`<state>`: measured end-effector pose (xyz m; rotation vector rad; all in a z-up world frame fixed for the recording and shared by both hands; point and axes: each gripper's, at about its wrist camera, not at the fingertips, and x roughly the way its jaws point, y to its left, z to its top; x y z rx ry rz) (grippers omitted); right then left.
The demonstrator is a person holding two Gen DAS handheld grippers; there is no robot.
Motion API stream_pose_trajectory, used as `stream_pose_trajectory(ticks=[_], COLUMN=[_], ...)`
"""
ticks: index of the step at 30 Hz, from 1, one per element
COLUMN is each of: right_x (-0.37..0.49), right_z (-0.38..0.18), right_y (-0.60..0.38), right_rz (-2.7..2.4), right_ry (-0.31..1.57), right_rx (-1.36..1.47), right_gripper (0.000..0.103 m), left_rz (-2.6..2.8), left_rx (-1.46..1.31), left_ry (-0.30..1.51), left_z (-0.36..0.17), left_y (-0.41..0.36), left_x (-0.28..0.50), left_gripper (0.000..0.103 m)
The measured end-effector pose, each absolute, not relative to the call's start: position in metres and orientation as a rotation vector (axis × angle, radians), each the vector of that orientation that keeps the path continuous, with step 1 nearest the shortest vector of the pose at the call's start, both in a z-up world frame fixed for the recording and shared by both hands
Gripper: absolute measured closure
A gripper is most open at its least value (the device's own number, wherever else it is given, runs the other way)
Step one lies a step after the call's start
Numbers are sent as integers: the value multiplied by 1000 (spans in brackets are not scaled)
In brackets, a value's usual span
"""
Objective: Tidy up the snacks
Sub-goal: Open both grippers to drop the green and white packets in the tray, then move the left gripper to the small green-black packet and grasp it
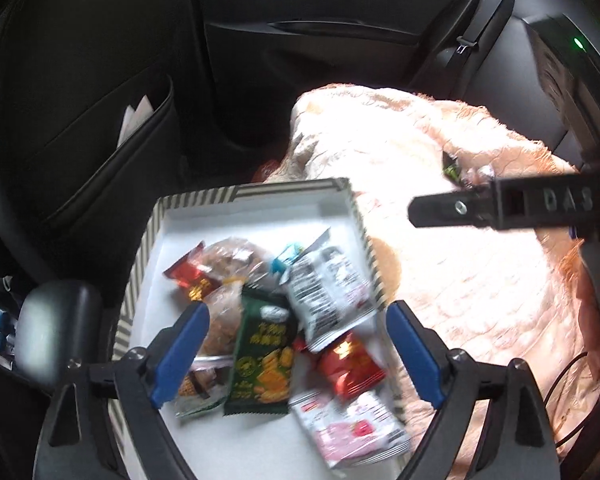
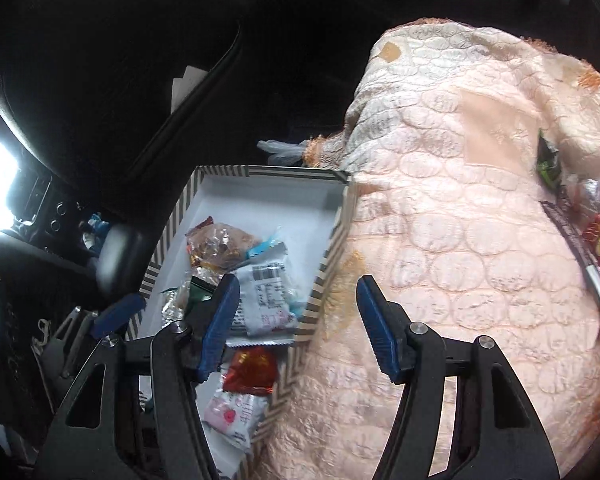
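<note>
A shallow box with a striped rim [image 1: 256, 192] [image 2: 260, 172] lies on a car seat and holds several snack packets. Among them are a green packet [image 1: 260, 348], a white barcode packet [image 1: 328, 292], a red packet [image 1: 348, 368] and a pink-white packet [image 1: 352, 428]. My left gripper [image 1: 300, 344] hangs open over these packets, with nothing between its pads. My right gripper [image 2: 298, 320] stands open above the box's right wall, empty. More snacks lie loose on the peach blanket [image 2: 460, 240]: a dark red bar [image 2: 580, 256], a green packet [image 2: 548, 164] and a red-gold sweet [image 2: 598, 236].
The peach quilted blanket [image 1: 440, 280] covers the seat right of the box. A front seat-back pocket [image 1: 140, 120] with papers rises at the left, the rear door [image 1: 320, 28] behind. A black rounded armrest [image 1: 60, 320] sits beside the box's left wall. A seat belt [image 1: 468, 40] hangs at the back right.
</note>
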<state>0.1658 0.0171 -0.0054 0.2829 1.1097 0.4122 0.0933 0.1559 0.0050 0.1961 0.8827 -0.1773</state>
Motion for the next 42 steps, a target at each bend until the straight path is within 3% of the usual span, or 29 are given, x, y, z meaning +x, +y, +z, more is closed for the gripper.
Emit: stream_pose_trajectory(ticks=[21,34,42], right_x=[126,138,137], right_z=[5,-5,-7], right_y=[-186,-205,-210], right_rz=[74,86,101], right_ry=[1076,1082,1085], right_rx=[274,325,344], right_gripper=[42,42,42], left_rz=[-310,-307,-296], left_rx=[71,11,-1], left_ry=[992,1122,1185], left_z=[-8,-60,-98], left_y=[16,-83,-115], left_x=[187,303,333], left_gripper=[7,7,7])
